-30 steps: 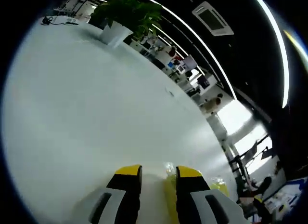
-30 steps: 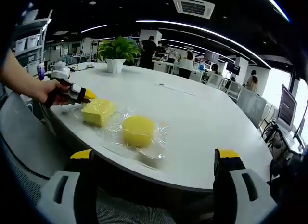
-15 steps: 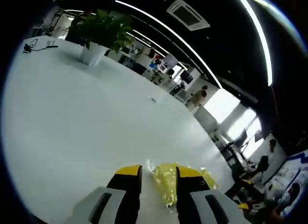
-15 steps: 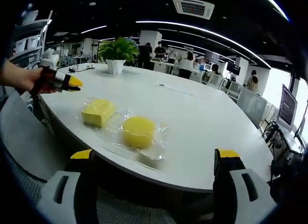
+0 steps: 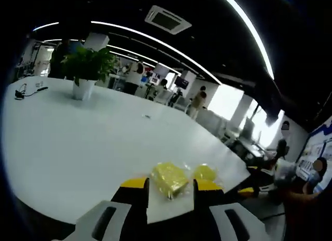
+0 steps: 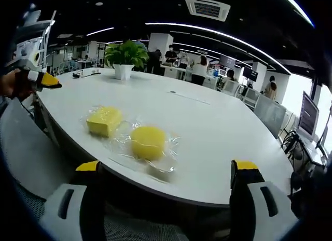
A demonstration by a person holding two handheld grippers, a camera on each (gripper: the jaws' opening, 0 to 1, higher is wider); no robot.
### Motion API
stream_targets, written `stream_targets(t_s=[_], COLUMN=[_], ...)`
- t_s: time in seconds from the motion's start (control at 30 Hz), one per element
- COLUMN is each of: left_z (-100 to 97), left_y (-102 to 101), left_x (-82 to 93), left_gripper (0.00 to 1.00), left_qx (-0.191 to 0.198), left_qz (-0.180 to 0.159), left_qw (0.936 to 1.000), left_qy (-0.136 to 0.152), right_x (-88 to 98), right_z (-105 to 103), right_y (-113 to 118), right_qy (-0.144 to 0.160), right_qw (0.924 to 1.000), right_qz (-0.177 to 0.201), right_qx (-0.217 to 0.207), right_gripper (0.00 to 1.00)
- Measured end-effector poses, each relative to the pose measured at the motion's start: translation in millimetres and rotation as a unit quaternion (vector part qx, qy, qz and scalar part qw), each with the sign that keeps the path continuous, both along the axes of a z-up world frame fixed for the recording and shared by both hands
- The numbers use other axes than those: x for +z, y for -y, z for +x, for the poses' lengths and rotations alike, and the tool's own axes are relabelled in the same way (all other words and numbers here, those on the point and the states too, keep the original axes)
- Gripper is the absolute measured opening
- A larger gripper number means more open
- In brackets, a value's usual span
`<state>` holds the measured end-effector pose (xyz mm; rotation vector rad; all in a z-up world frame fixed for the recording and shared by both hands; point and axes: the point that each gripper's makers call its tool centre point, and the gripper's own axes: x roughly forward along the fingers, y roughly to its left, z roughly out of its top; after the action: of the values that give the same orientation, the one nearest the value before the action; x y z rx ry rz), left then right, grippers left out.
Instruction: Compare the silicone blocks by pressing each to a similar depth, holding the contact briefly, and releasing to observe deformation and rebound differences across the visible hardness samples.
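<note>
White oval table [image 6: 218, 127]: large, glossy top, spanning both views; office space with people and desks behind it.

Grey chair back [image 6: 31, 153]: at the table's near edge in the right gripper view, lower left.

Potted plant [image 6: 124, 57]: green leaves in a white pot, standing on the far part of the table; seen also in the left gripper view [image 5: 85, 70].

Ceiling air vent [image 6: 207, 8]: square unit between curved light strips.

Clear plastic sheet [image 6: 140, 147]: crinkled, lying flat on the table near its front edge, under both samples.

Right gripper [image 6: 170, 174]: yellow-tipped black jaws set wide apart, holding nothing, hanging off the table edge short of the samples.

Left gripper [image 5: 170, 186]: jaws a moderate gap apart with nothing between them; the square sample shows beyond the gap, not touched. From the right gripper view the same tool [image 6: 44, 80] sits at far left in a person's hand [image 6: 10, 84], well apart from the samples.

Round silicone block [image 6: 148, 142]: yellow, disc-shaped, on the plastic; just beside the square one, closer to the table's edge [image 5: 205, 172].

Square silicone block [image 6: 104, 121]: yellow, slab-like, on the plastic toward the plant side [image 5: 169, 179].

Black cable [image 5: 28, 89]: small item lying on the far left part of the table.
</note>
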<state>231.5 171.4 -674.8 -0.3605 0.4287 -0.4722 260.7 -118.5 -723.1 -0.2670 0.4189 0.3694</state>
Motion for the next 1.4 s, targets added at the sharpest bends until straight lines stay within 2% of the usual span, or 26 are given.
stream_targets(t_s=[0.13, 0.2, 0.27, 0.37, 0.5, 0.57, 0.63, 0.67, 0.7, 1.03, 1.13, 1.4], left_z=[-4.9, -6.2, -8.1, -11.4, -12.5, -13.0, -14.0, -14.4, -14.6, -16.2, -16.0, -13.5], left_y=[4, 7, 11, 20, 27, 27, 27, 27, 27, 38, 41, 39], left_x=[-10.8, -10.4, -8.9, -6.0, -4.3, -5.8, -10.6, -12.6, -14.0, -21.5, -20.6, -26.6], left_gripper=[0.40, 0.43, 0.51, 0.63, 0.76, 0.80, 0.83, 0.83, 0.83, 0.99, 1.00, 1.00], left_qx=[-0.004, -0.004, -0.009, -0.021, -0.036, -0.036, -0.036, -0.037, -0.037, -0.047, -0.052, -0.051], left_qz=[0.011, 0.008, 0.005, 0.018, 0.041, 0.043, 0.047, 0.052, 0.056, 0.104, 0.111, 0.127], left_qw=[0.9999, 1.0000, 0.9999, 0.9990, 0.9971, 0.9971, 0.9974, 0.9972, 0.9970, 0.9920, 0.9907, 0.9891], left_qy=[-0.004, 0.002, 0.008, 0.035, 0.053, 0.052, 0.041, 0.039, 0.039, 0.053, 0.059, 0.054], right_x=[-1.9, -1.7, -2.5, -8.5, -7.1, -6.9, -6.4, -3.3, -1.0, -1.8, -3.7, -5.4], right_z=[-1, -2, -2, -4, -5, -5, -6, -6, -6, -9, -10, -11], right_y=[-1, -1, 0, 2, 1, 1, 0, -2, -2, -5, -7, -8], right_qy=[-0.003, -0.001, -0.004, -0.015, -0.013, -0.014, -0.019, -0.021, -0.019, -0.022, -0.027, -0.031], right_qw=[1.0000, 0.9999, 0.9999, 0.9992, 0.9994, 0.9995, 0.9997, 0.9996, 0.9995, 0.9991, 0.9989, 0.9986], right_qz=[-0.004, -0.009, -0.010, -0.035, -0.029, -0.026, -0.010, 0.016, 0.023, 0.027, 0.025, 0.024], right_qx=[0.004, 0.006, 0.005, 0.009, 0.012, 0.012, 0.014, 0.012, 0.012, 0.022, 0.029, 0.035], right_gripper=[0.96, 0.96, 0.96, 0.96, 0.96, 0.96, 0.96, 0.96, 0.96, 0.96, 0.96, 0.96])
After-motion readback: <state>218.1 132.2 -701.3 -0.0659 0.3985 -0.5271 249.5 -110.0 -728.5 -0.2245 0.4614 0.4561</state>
